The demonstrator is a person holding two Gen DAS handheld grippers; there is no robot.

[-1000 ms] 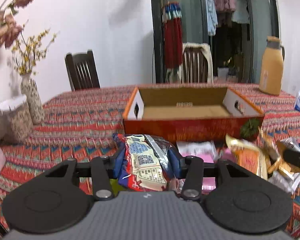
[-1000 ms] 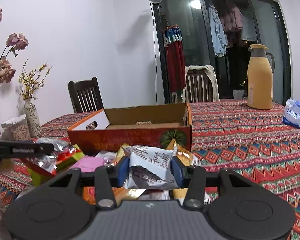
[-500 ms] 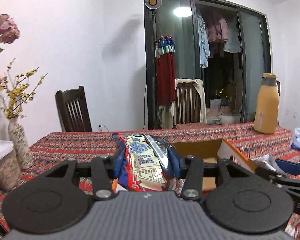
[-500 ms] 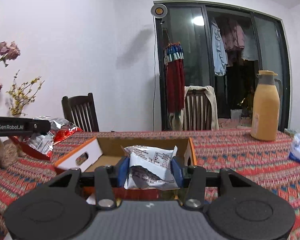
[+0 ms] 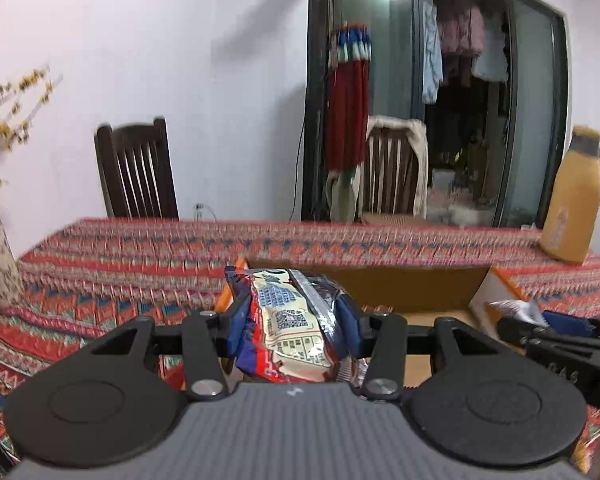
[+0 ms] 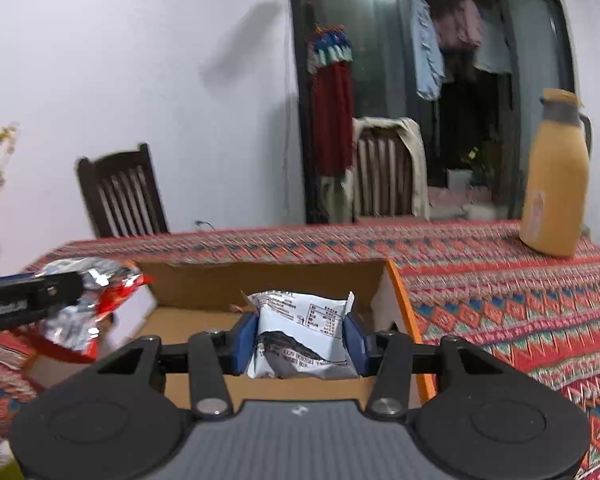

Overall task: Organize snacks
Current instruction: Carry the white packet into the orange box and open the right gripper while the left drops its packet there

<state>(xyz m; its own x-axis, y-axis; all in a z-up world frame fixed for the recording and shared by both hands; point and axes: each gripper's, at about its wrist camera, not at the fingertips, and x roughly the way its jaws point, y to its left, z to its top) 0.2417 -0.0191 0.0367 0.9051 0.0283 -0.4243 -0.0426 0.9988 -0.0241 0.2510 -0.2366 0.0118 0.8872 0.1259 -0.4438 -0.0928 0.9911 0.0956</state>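
left wrist view, left gripper [image 5: 294, 326] clamping red snack packet [image 5: 292, 336], right gripper [image 6: 300, 338] clamping white packet [image 6: 302, 332] over box [image 6: 268, 280]

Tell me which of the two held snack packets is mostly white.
The packet in the right gripper; the left gripper holds a red, blue and cream packet.

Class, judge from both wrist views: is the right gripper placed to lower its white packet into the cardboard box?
Probably yes. The right gripper, shut on the white packet, faces the open cardboard box; nothing blocks its side.
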